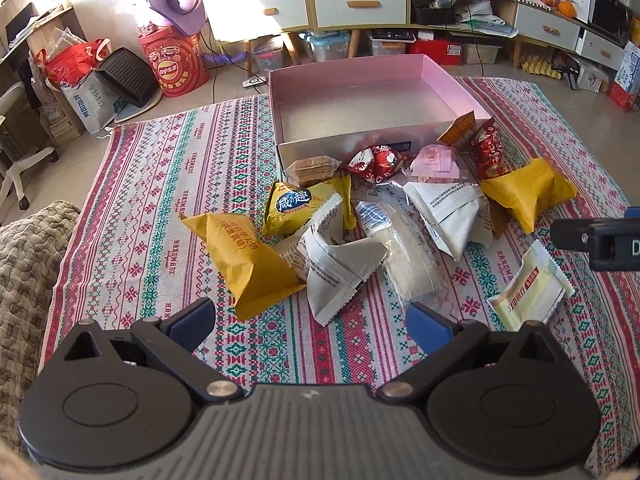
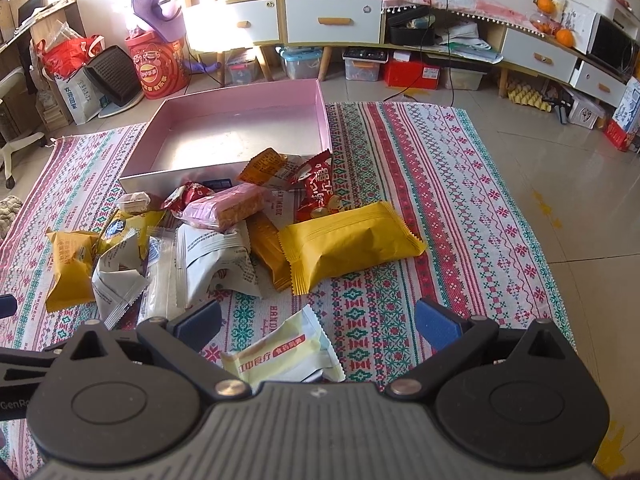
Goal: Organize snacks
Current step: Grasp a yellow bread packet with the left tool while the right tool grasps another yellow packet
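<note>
Cloth (image 2: 460, 184) bears pale packet (image 2: 284, 354) pointing right-away.

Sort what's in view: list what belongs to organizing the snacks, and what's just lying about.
For the job: pink box, empty; yellow packet; pale yellow packet; red packet; white packets; both open tools, left and right.

Lying about: purple hat, red drum, oranges.

Bright daylight, pouring in from the upper left behind the purple hat (image 1: 175, 2), blown out to white there. Glare on the floor of the pink box (image 2: 325, 118). Short soft shadows. Sharp focus centrally; strong fisheye bending at the edges, dark corners.
</note>
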Motion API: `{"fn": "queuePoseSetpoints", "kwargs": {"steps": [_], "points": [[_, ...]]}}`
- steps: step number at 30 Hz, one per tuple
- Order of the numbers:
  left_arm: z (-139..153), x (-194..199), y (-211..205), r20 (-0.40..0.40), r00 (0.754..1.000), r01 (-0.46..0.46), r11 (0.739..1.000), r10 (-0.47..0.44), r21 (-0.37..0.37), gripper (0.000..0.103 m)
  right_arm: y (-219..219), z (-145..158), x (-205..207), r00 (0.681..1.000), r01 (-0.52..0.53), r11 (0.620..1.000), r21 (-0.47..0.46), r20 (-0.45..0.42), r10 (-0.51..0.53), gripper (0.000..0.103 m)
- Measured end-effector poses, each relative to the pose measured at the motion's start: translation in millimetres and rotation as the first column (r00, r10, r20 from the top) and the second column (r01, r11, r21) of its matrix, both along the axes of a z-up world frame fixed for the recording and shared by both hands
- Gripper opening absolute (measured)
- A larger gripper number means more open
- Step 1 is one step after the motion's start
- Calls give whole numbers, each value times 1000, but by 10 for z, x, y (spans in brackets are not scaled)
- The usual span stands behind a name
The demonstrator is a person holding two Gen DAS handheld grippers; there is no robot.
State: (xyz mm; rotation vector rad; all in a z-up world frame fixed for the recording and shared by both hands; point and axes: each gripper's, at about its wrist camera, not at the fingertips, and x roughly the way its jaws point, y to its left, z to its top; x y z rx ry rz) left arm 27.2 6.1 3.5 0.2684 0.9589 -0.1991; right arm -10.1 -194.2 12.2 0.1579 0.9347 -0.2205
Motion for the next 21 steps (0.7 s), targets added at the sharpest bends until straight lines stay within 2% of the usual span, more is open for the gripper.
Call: {"fn": "queuePoseSetpoints", "kwargs": {"steps": [3,9,15,21], "points": [[33,114,45,-12,999,40,999,-40,33,103,-57,39,90,1000,-4,1000,21,-16,4,103],[85,441,170,-54,996,71,997,-69,38,103,-182,81,341,999,7,999,48,-40,-5,100],[50,768,300,-98,995,34,999,-36,-23,101,-323,30,526,997,43,995,93,-61,-37,96],[-59,952,425,-152,988,-9,998,-1,-63,95,-430,-146,653,992,83,986,142,-105,-68,91]]}}
